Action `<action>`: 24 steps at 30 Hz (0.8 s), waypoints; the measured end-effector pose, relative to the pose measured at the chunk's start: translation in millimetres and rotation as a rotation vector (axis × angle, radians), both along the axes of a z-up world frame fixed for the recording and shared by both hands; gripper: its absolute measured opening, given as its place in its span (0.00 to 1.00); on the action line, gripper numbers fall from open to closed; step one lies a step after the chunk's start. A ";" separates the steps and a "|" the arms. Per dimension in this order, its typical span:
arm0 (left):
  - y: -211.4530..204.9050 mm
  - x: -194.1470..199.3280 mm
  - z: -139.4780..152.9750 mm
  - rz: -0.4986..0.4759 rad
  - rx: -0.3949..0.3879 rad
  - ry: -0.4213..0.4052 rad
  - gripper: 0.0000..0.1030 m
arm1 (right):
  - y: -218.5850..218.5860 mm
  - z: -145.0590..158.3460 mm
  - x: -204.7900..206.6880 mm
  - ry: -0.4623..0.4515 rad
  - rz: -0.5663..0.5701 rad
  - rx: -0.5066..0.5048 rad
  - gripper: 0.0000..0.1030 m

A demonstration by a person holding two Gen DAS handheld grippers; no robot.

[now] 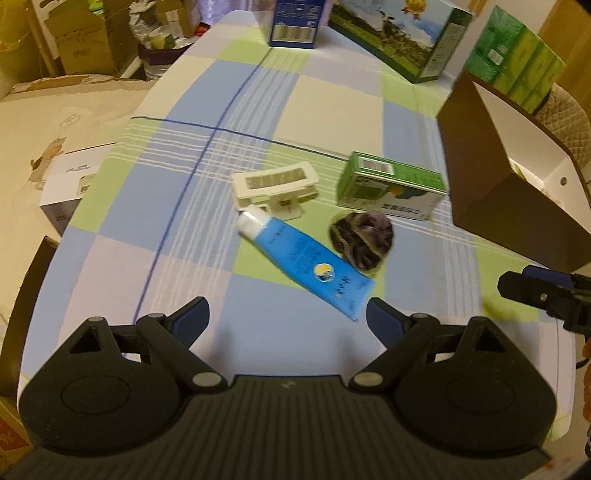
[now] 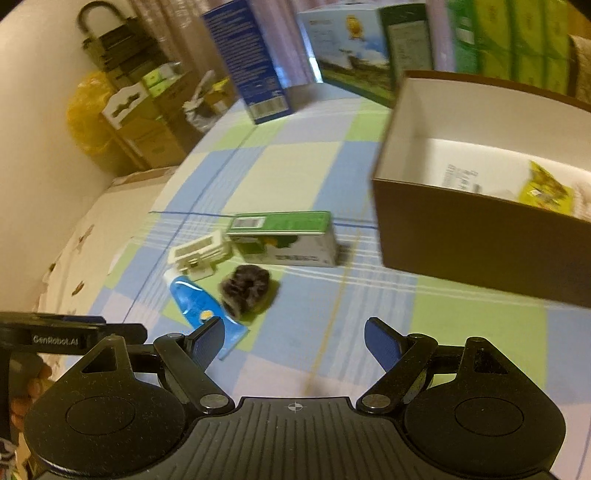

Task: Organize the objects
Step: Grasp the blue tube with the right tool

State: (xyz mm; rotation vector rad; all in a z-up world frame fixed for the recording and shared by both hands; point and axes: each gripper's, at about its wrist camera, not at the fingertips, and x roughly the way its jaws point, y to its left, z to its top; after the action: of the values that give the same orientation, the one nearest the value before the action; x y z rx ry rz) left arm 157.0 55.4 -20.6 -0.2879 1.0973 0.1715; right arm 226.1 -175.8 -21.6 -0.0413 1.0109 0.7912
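Observation:
On the checked tablecloth lie a blue tube [image 1: 304,260] [image 2: 207,314], a white hair clip [image 1: 275,188] [image 2: 199,254], a dark scrunchie [image 1: 364,238] [image 2: 245,286] and a small green carton [image 1: 391,186] [image 2: 286,238] on its side. A brown box [image 1: 517,177] [image 2: 480,236] with a white inside stands to the right and holds a yellow-green packet [image 2: 546,188]. My left gripper [image 1: 288,317] is open just short of the tube's flat end. My right gripper [image 2: 293,339] is open over bare cloth, right of the tube and in front of the box.
A blue carton [image 1: 295,22] [image 2: 251,66], a large picture box [image 1: 402,37] [image 2: 351,51] and green packs [image 1: 517,62] [image 2: 509,40] stand at the table's far side. Cardboard boxes [image 1: 85,40] and a yellow bag [image 2: 86,110] crowd the floor at left. The table edge [image 1: 110,147] curves down the left.

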 end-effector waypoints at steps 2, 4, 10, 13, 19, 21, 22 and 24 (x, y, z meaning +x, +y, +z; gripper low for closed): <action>8.3 -2.3 -2.4 0.018 0.009 0.004 0.87 | 12.7 -1.8 -4.3 -0.018 0.042 0.004 0.78; 18.2 -4.5 -5.5 0.041 0.017 0.010 0.87 | 25.8 -4.0 -8.2 -0.035 0.088 0.012 0.78; 50.7 -10.7 -16.7 0.100 0.027 0.034 0.87 | 70.8 -15.7 -16.7 -0.076 0.230 0.028 0.75; 64.6 -11.2 -23.3 0.116 0.029 0.044 0.87 | 95.8 -26.7 -19.3 -0.089 0.293 0.024 0.67; 85.5 -7.1 -35.6 0.129 0.030 0.064 0.87 | 133.9 -48.9 -21.5 -0.113 0.380 -0.012 0.61; 91.0 -5.3 -39.8 0.132 0.029 0.070 0.87 | 142.9 -55.9 -22.4 -0.124 0.400 -0.030 0.60; 93.8 -3.9 -42.1 0.133 0.029 0.074 0.87 | 147.9 -60.0 -22.3 -0.130 0.415 -0.039 0.60; 98.5 -1.3 -46.4 0.134 0.029 0.081 0.87 | 157.2 -67.7 -21.8 -0.137 0.434 -0.055 0.60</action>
State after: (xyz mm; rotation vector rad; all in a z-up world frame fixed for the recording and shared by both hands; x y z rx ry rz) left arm 155.7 153.9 -67.0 -0.3315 1.1554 0.3203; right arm 204.2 -18.6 -89.4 -0.3679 0.9034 1.1388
